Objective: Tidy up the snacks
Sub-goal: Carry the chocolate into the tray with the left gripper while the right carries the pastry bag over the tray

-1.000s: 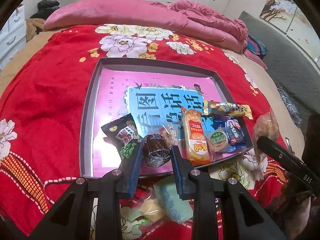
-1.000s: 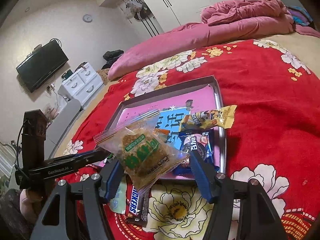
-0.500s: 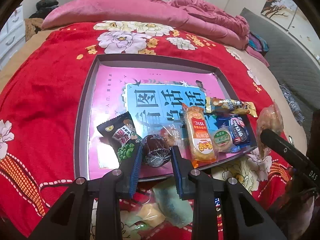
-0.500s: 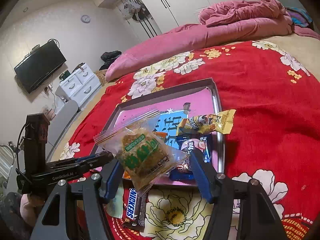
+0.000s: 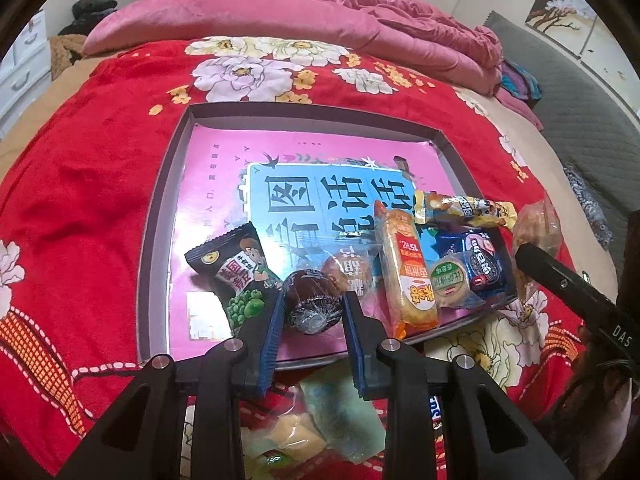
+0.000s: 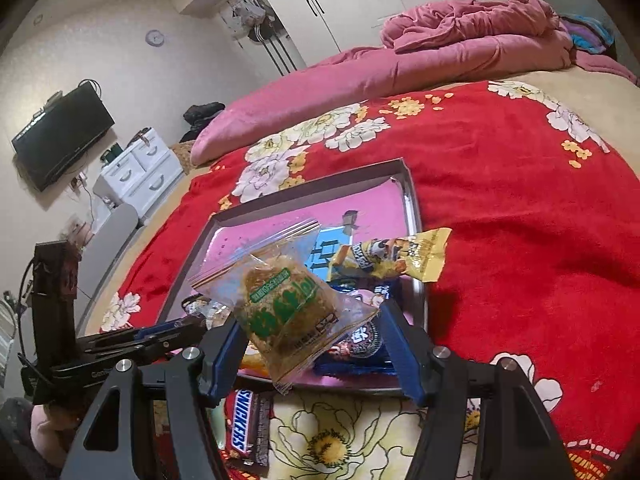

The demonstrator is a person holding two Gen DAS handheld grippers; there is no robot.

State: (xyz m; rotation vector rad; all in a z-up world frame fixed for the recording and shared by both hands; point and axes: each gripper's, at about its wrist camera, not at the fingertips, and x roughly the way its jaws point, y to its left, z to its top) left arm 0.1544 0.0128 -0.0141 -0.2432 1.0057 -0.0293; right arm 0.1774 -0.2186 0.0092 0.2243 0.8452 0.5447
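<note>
The left gripper (image 5: 313, 312) has its blue pads closed snugly against a small dark, round snack in shiny wrap (image 5: 313, 304), one pad on each side, and holds it just above the near edge of the grey tray (image 5: 160, 216).

The right gripper (image 6: 316, 344) has its jaws spread much wider. A clear bag with a brown, green-labelled cake (image 6: 286, 304) sits up between them, tilted; its left side seems to lean on the left pad, but whether the right pad touches it I cannot tell, so the grip is unclear. It hovers over the tray's near right corner.

Inside the tray, over the pink and blue printed sheet lining it, a black packet of green peas (image 5: 234, 276) lies at the near left of the cluster, just beside the dark snack. To the right of that snack come a clear-wrapped brown pastry (image 5: 348, 270), a long orange-wrapped cake (image 5: 406, 276), a small round green-labelled cake (image 5: 450, 282) and a blue Oreo pack (image 5: 478, 258). A yellow wrapped bar (image 5: 464, 210) lies across the tray's right rim.

Outside the tray, on the red floral blanket (image 5: 80, 184) just before its near edge, lie a Snickers bar (image 6: 244, 424) and a pale blue-green packet (image 5: 340, 416).
</note>
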